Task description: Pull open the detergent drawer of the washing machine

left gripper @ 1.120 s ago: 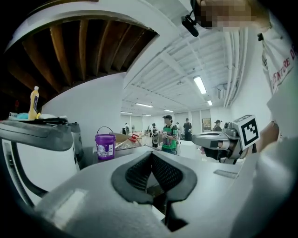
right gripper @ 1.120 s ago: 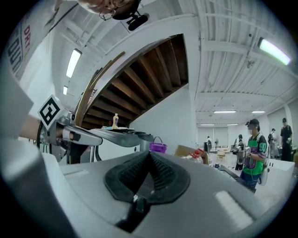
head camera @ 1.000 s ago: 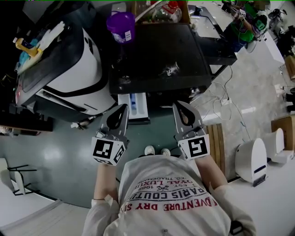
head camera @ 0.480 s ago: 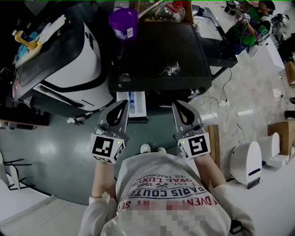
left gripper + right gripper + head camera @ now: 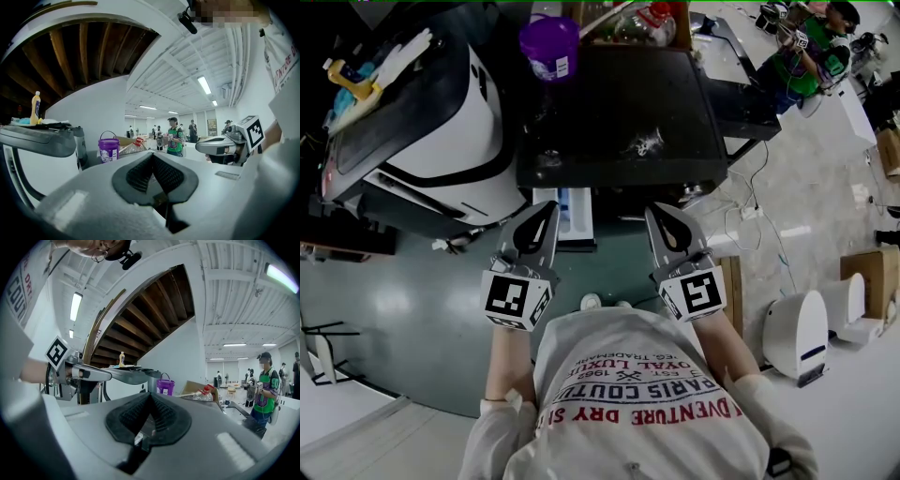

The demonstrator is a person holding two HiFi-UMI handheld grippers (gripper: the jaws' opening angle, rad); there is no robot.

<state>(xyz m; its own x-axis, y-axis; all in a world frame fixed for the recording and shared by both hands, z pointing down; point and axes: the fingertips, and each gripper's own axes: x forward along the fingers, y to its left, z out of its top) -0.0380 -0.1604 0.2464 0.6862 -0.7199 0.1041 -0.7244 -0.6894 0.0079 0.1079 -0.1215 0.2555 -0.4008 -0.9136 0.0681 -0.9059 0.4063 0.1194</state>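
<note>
Holding my two grippers out before the one black washing machine (image 5: 619,112), I have both pairs of jaws pressed together on nothing: left gripper (image 5: 547,212), right gripper (image 5: 655,214). The single detergent drawer (image 5: 578,214) stands pulled out of the machine's front, between my two grippers and just beside the left one's tips. One purple bucket (image 5: 549,47) stands by the machine's far left corner.

The head view is dim and greenish, while both gripper views are fisheye-bent, dark-cornered and lit by bright ceiling strip lights (image 5: 204,85).
</note>
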